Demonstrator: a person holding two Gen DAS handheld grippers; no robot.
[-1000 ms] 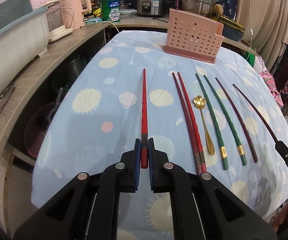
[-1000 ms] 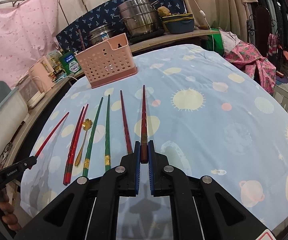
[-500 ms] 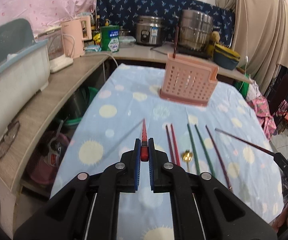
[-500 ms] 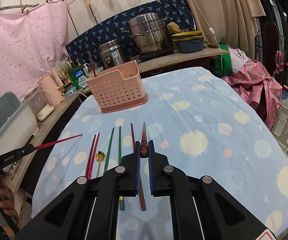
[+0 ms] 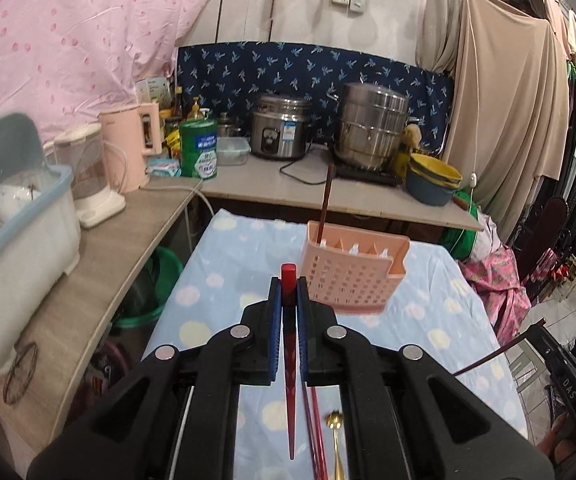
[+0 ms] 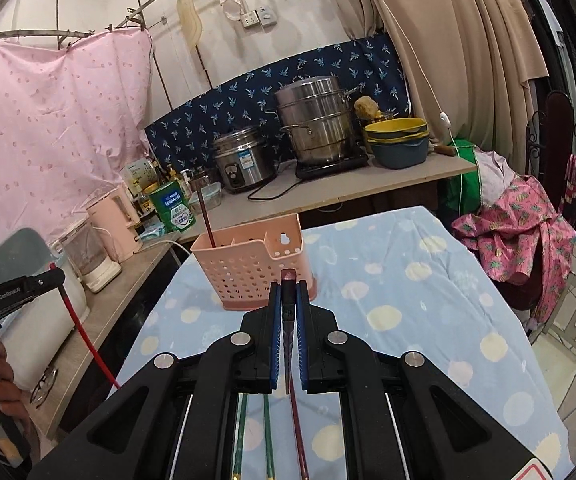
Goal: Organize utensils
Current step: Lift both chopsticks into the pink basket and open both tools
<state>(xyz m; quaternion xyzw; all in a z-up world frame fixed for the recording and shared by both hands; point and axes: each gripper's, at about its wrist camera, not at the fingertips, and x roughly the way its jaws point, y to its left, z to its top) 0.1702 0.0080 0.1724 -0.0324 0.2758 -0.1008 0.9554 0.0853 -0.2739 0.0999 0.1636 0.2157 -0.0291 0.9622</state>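
Left claw (image 5: pixel 288 296) clamped on red chopstick (image 5: pixel 289 364), right claw (image 6: pixel 288 300) on dark one (image 6: pixel 289 344); both short of the basket (image 6: pixel 252 264), tips hanging down. Risk: a pinched stick pivots, misses its slot, catches the rim.

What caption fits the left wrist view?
Left gripper shut on a red chopstick, raised before the pink utensil basket.
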